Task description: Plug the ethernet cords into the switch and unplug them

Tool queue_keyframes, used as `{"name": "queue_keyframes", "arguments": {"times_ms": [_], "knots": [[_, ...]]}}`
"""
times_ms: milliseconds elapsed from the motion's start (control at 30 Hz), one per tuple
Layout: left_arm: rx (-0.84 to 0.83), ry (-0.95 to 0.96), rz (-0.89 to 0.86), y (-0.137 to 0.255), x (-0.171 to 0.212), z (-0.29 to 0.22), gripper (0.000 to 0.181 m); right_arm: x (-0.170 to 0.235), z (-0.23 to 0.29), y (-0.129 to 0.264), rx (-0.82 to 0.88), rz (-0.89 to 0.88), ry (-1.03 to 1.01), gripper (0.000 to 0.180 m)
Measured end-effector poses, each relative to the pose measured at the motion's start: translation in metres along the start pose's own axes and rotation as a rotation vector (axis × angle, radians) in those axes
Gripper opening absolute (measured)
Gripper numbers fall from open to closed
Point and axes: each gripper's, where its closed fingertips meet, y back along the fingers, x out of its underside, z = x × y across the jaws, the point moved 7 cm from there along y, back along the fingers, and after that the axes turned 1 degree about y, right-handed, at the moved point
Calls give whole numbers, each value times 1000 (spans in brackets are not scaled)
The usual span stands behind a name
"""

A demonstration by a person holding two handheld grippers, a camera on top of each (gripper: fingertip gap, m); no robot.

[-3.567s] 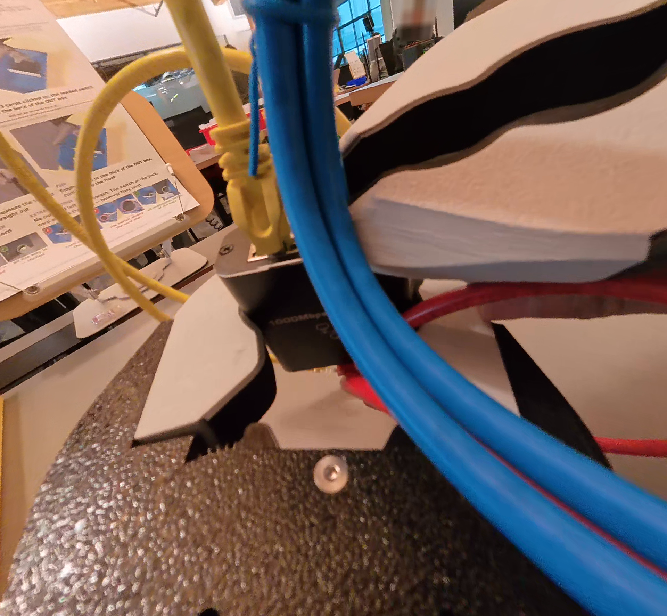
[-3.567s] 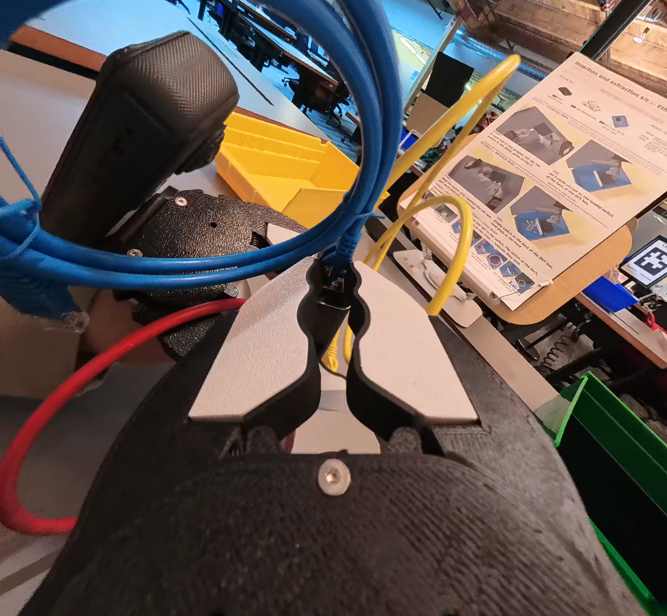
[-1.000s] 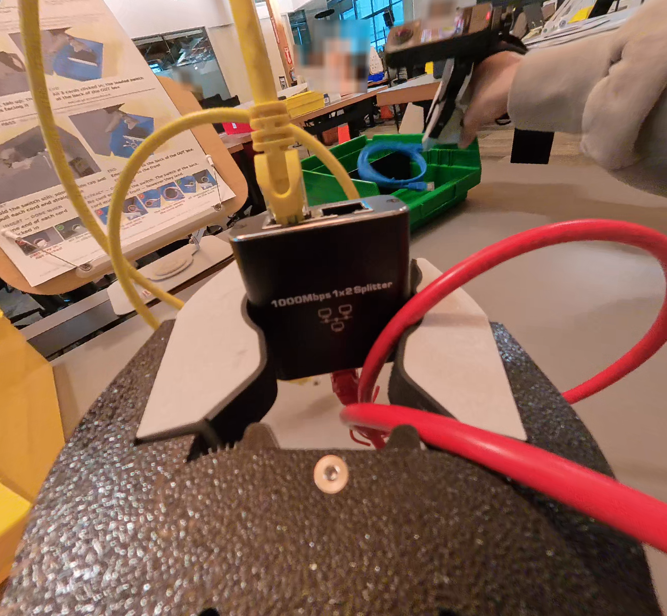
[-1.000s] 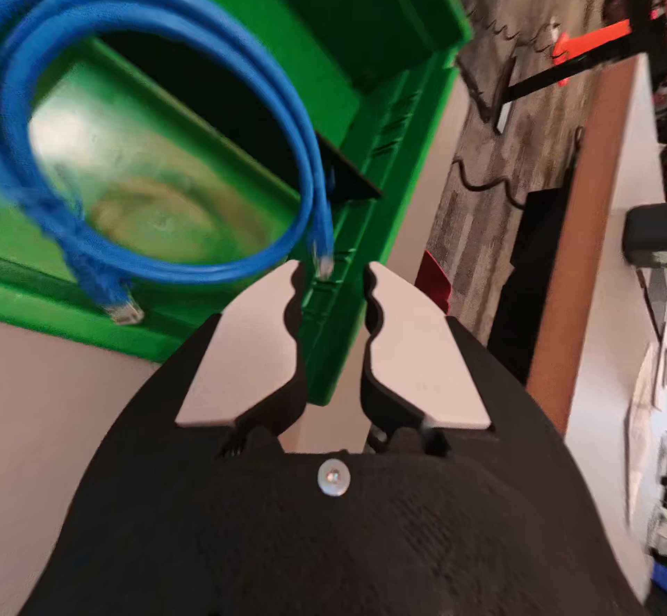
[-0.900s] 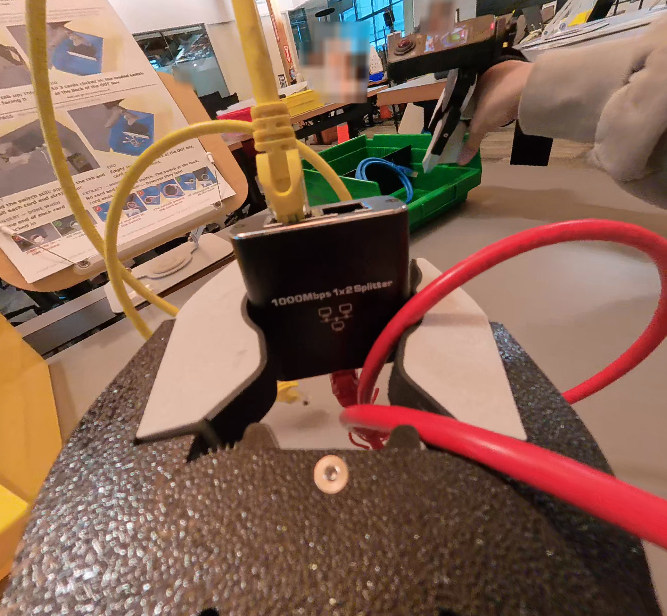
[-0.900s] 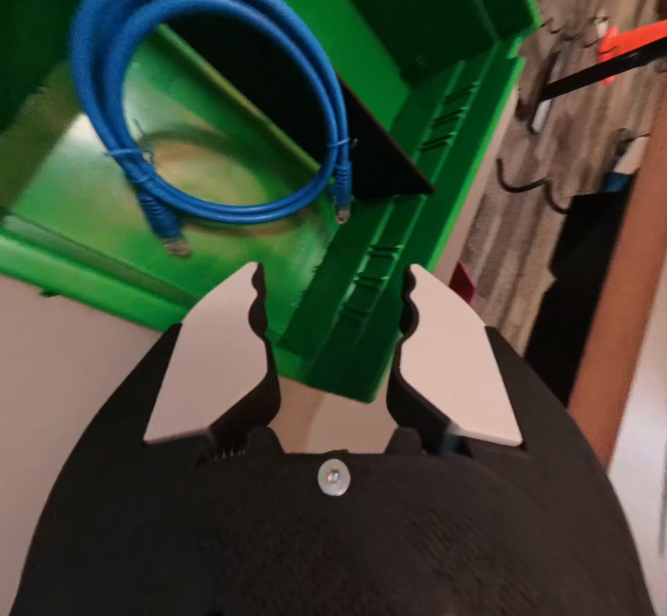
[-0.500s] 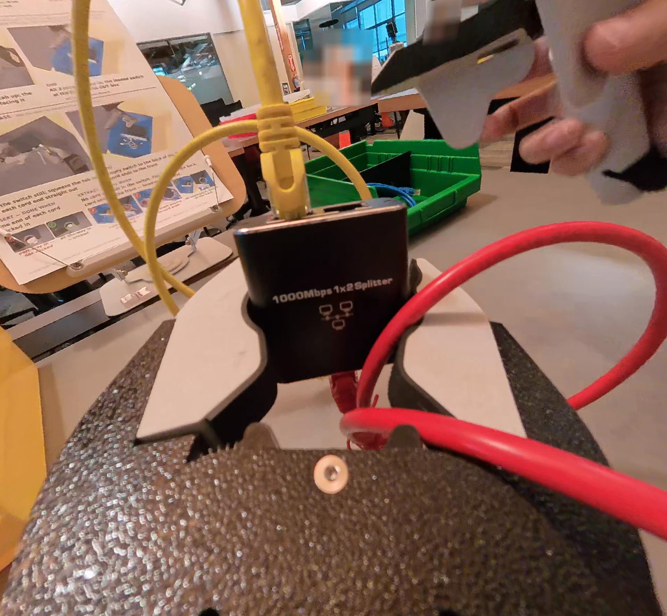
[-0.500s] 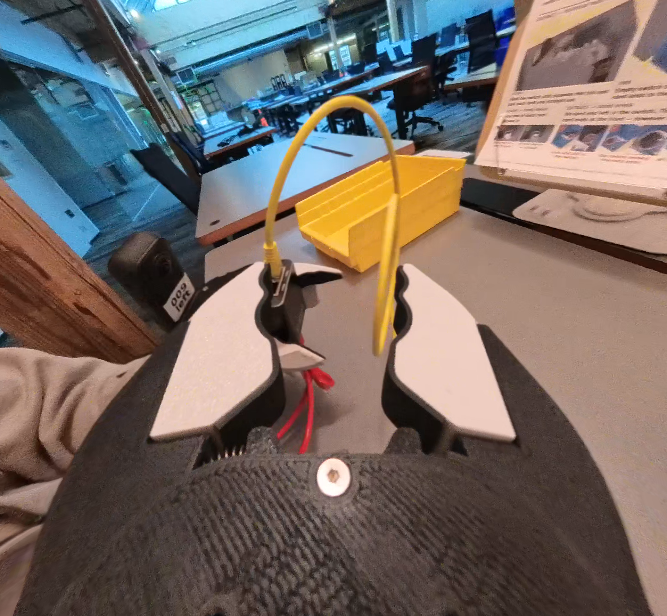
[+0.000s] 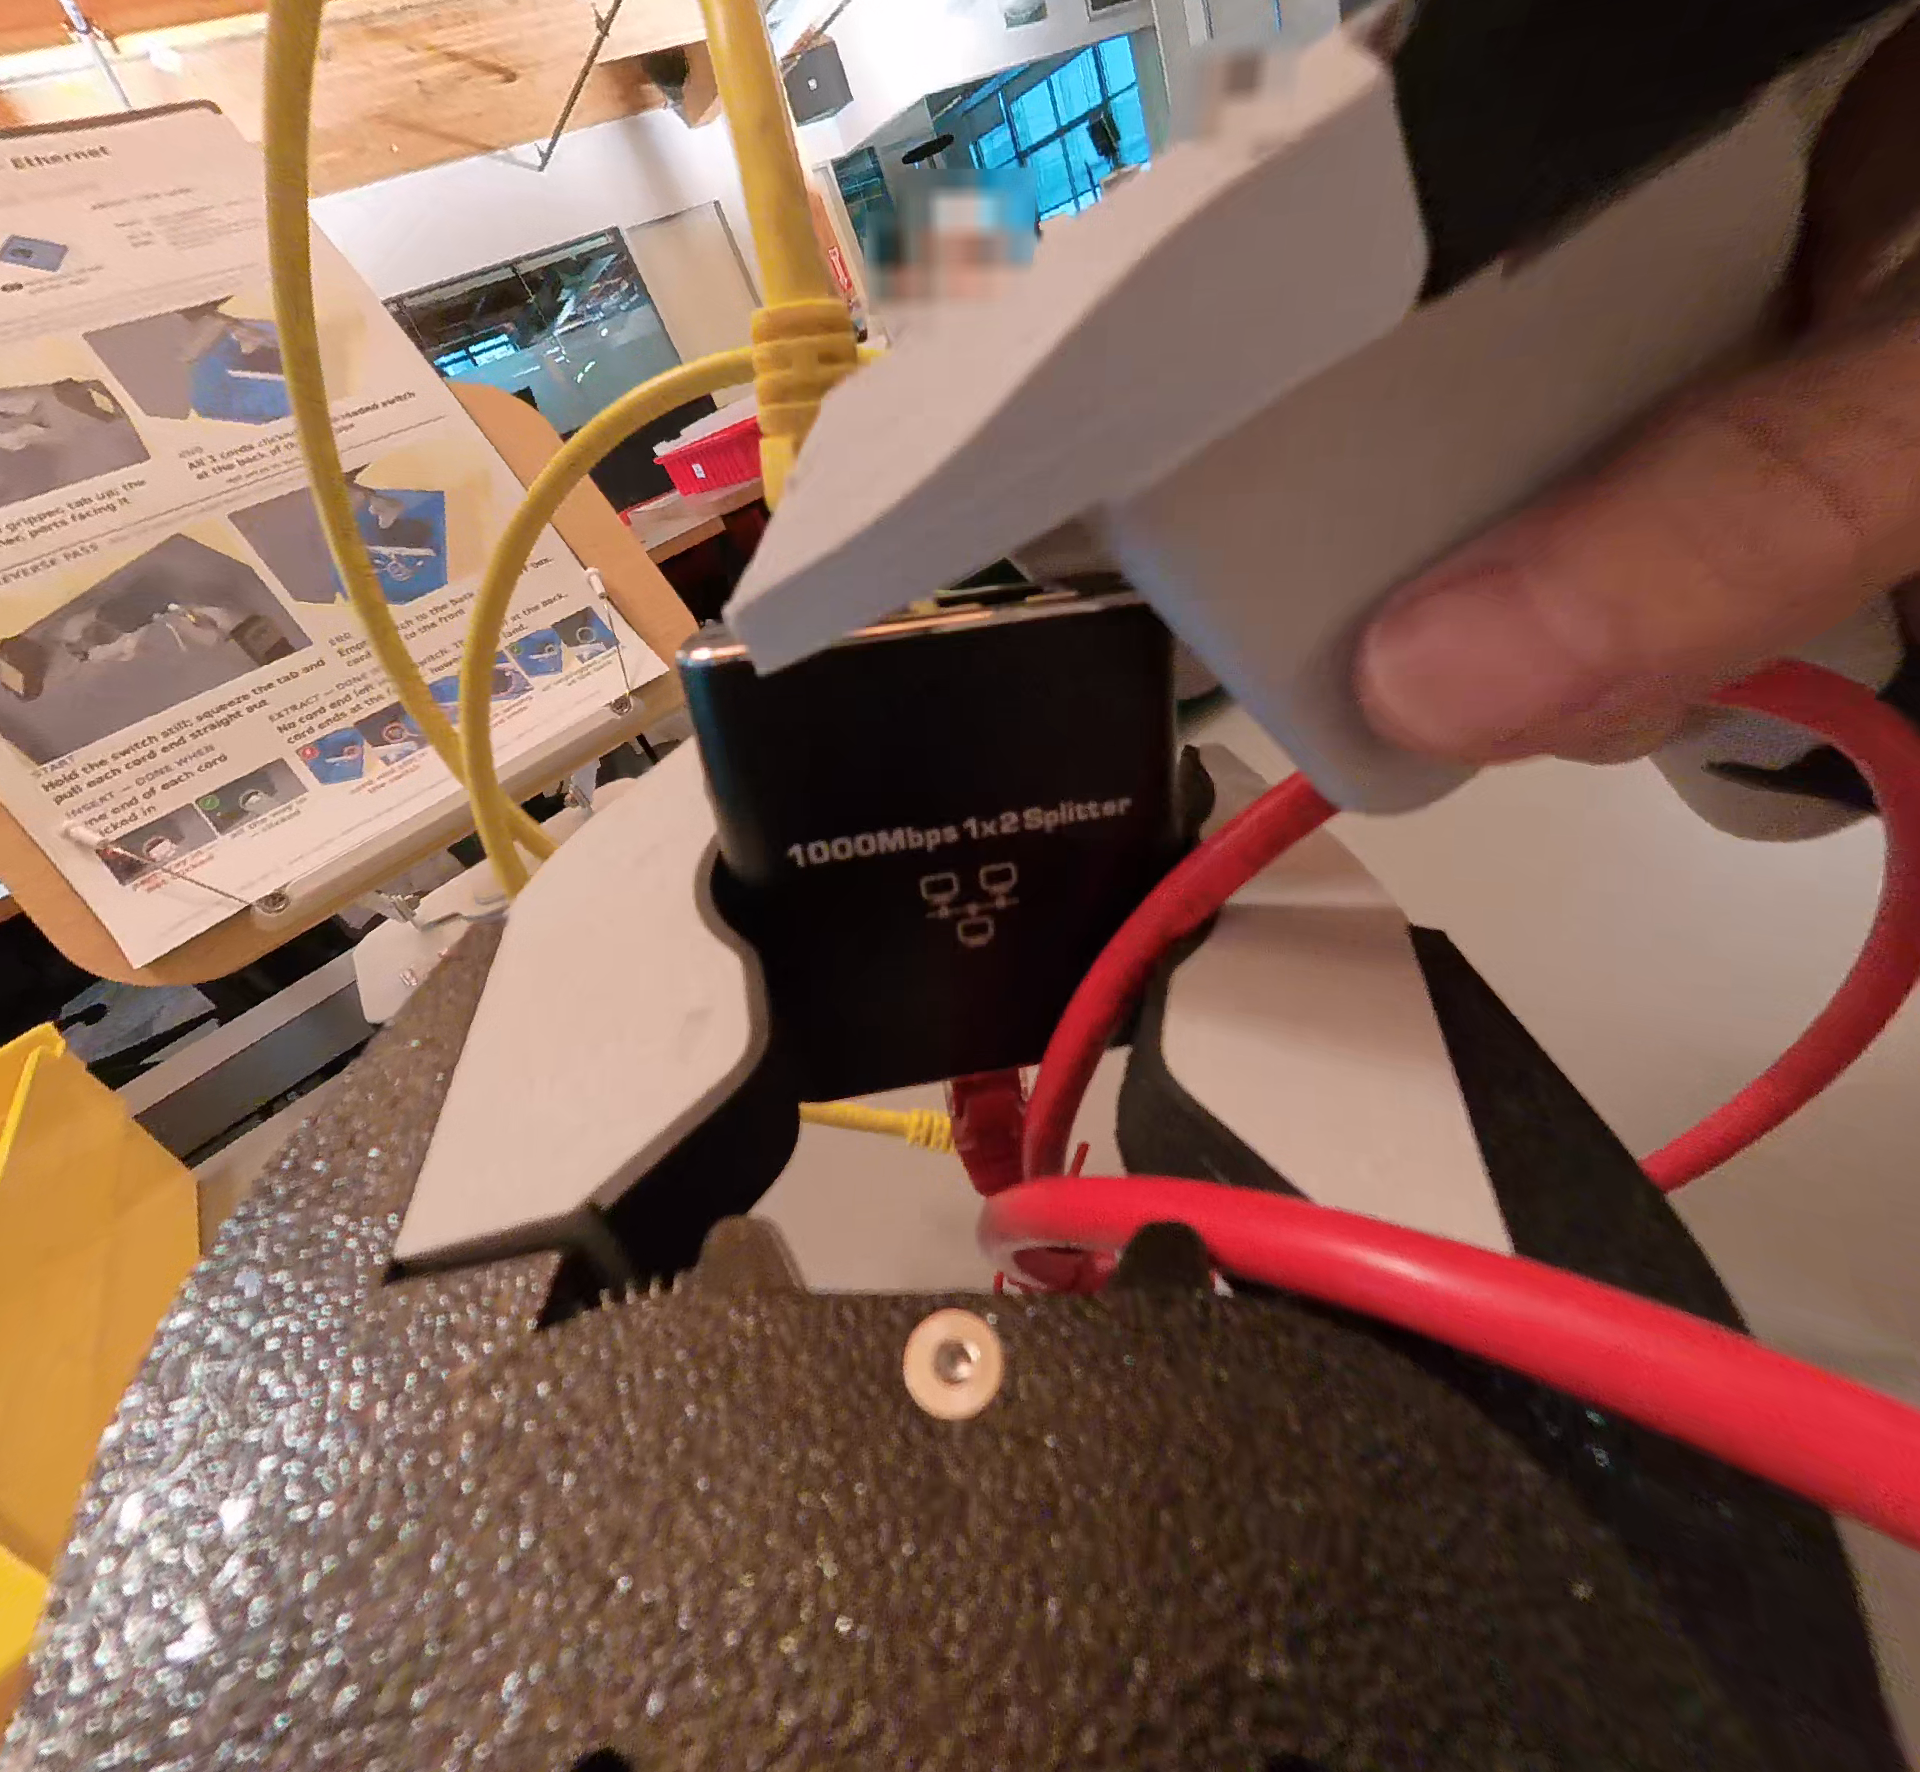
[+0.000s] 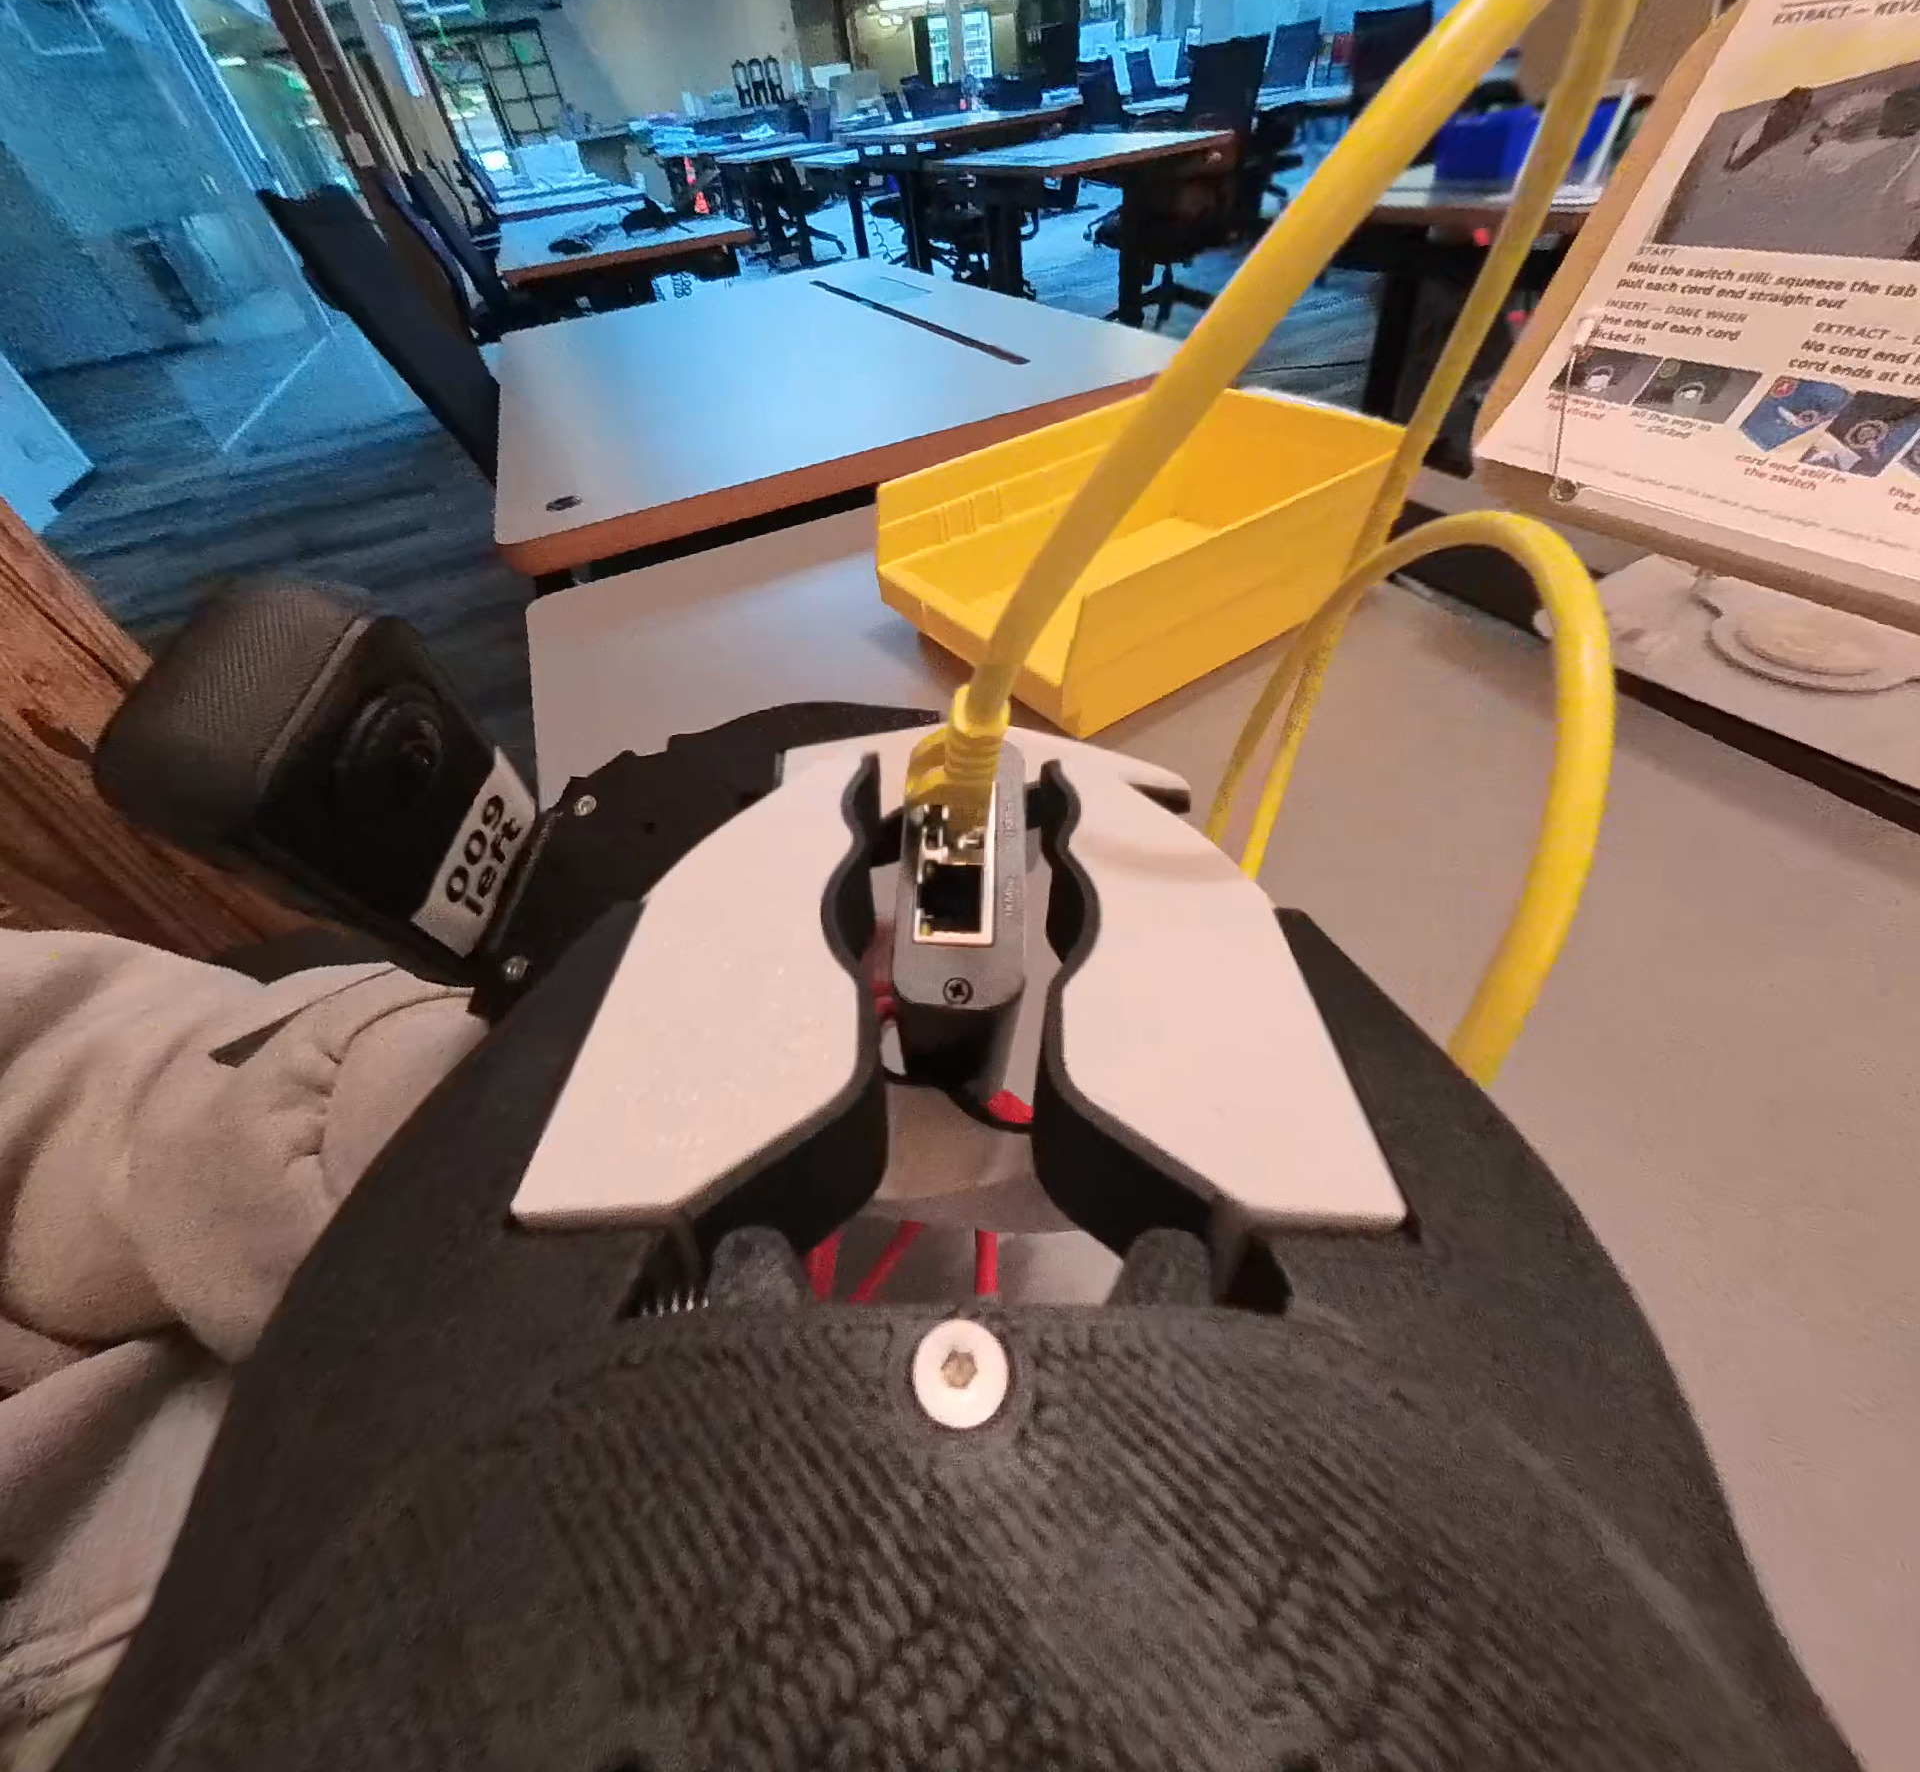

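My left gripper (image 9: 945, 813) is shut on the black switch (image 9: 935, 735) and holds it upright. A yellow cord (image 9: 795, 351) is plugged into one top port. A red cord (image 9: 1455, 1307) is plugged into the bottom and loops to the right. In the right wrist view my right gripper (image 10: 956, 787) is open, its fingers close on either side of the switch's top (image 10: 951, 984) and the yellow plug (image 10: 961, 746). The port (image 10: 948, 907) beside the plug is empty. One right-gripper finger (image 9: 1091, 434) covers the ports in the left wrist view.
A yellow bin (image 10: 1195, 559) stands on the grey table (image 10: 1662, 1099) behind the switch. An instruction sheet on a stand (image 9: 208, 579) is at the back. The yellow cord arcs high to the right (image 10: 1247, 340). A person's sleeve (image 10: 156, 1151) is at the left. My hands' fingertips stand some 6 cm from each other.
The right gripper pulled the blue cord away, let it go in a green bin, then came back over the switch. Its jaws are narrower than half a second ago. The left gripper kept its hold.
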Motion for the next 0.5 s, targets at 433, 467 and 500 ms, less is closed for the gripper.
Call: {"name": "queue_keyframes", "arguments": {"times_ms": [433, 467, 500], "knots": [[2, -12, -33, -3, -6, -10, 77, 2, 10, 11, 122, -52, 151, 19], [5, -6, -41, -3, -6, -10, 77, 3, 11, 11, 134, -54, 168, 20], [11, 6, -52, -3, -6, -11, 77, 4, 12, 11, 144, -57, 190, 21]]}}
